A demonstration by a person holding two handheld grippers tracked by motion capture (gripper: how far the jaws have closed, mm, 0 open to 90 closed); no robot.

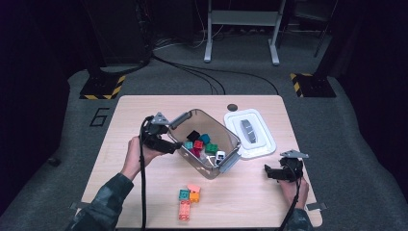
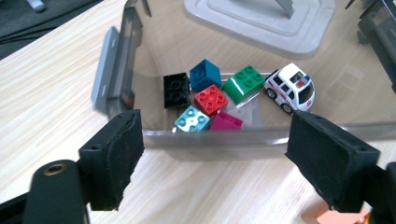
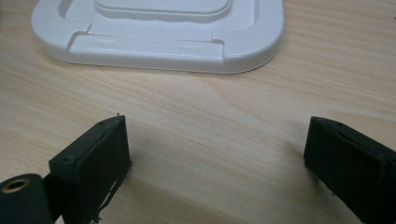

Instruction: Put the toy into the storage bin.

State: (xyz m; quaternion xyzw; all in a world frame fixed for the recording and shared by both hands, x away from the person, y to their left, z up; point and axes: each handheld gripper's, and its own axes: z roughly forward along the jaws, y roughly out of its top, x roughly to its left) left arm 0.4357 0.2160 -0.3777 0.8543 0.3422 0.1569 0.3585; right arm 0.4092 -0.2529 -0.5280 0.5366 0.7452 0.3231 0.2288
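While the left gripper is hovering released, jaws wide and empty, at the clear bin's left wall in the frame's centre, the right gripper is resting open at lower right, below the white lid.

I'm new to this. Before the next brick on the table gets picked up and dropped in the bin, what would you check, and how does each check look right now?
1. Left claw open and holding nothing: ok, jaws stand apart, nothing between them.
2. Right claw open and holding nothing: ok, bare table between its jaws.
3. Bin uncovered: ok, lid lies on the table beside it.
4. Room left in the bin: ok, the bricks inside and toy car cover part of the floor.
5. Loose bricks within reach: ok, near the front edge, between both hands.
6. Those bricks stuck together or separate: cannot tell.
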